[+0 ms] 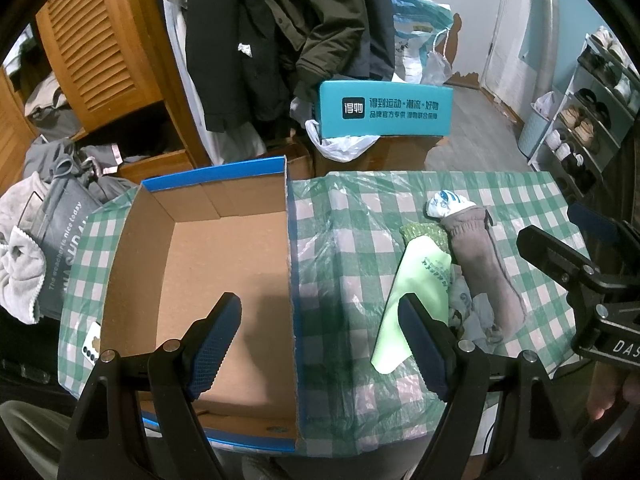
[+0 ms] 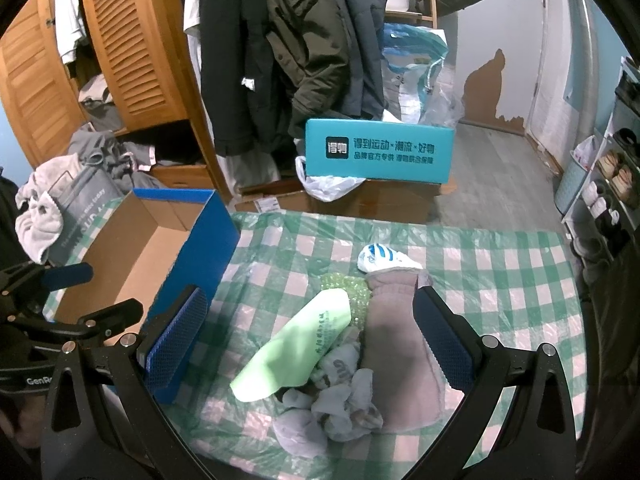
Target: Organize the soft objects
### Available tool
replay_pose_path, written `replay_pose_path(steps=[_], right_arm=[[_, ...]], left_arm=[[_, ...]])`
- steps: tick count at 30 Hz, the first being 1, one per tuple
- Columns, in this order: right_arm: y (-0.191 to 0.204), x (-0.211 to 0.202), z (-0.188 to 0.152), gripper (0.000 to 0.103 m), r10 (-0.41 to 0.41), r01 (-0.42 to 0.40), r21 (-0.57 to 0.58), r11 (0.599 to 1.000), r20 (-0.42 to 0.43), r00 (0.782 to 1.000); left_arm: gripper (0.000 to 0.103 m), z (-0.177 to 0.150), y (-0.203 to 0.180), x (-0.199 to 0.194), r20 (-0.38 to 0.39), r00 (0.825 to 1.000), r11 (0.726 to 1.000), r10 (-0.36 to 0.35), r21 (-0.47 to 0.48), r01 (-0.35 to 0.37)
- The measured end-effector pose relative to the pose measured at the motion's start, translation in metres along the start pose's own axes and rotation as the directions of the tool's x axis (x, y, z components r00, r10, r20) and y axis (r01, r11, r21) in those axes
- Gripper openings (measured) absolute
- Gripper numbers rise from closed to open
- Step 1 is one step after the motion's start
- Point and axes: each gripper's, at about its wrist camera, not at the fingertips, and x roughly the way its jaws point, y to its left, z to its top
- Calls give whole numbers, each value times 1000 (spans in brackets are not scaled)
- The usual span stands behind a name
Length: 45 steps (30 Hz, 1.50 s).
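An open blue cardboard box (image 1: 224,248) with a bare brown inside sits on the left of the checked table; it also shows in the right wrist view (image 2: 200,248). To its right lies a pile of soft things: a light green cloth (image 2: 296,348), a brown-grey sock (image 2: 400,340), a white and blue sock (image 2: 380,258), crumpled grey socks (image 2: 336,396) and green bubble wrap (image 2: 352,292). My left gripper (image 1: 320,344) is open, straddling the box's right wall. My right gripper (image 2: 308,344) is open above the pile, holding nothing.
The green checked table cover (image 2: 500,280) is under clear plastic. A teal box (image 2: 380,152) stands behind the table. Coats hang at the back, a wooden wardrobe (image 2: 132,52) is at left, and a shoe rack (image 1: 592,120) at right. A phone (image 1: 94,344) lies left of the box.
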Motion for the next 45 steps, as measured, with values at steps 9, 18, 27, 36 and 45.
replay_pose_path(steps=[9,18,27,36,45], right_arm=[[-11,0,-5,102,-4,4,4,1000,-5,1000],[-20,6,-8,102,-34,34,15,999,-31,999],[-44,13,-15,102,-72,76,58,995,-71,995],[-71,30,-27,102,-108,122,99,988,-133,985],[-88,59,-35,102,-117,143,125,982,-199,973]], left_arm=[[82,0,-3,3,-7,1000,1000,0,6,0],[82,1,-11,13,-44,999,1000,-6,24,7],[82,-1,-30,37,-133,990,997,-37,56,45],[82,-5,-54,65,-202,979,992,-22,114,46],[82,-10,-77,93,-271,962,984,-34,158,79]])
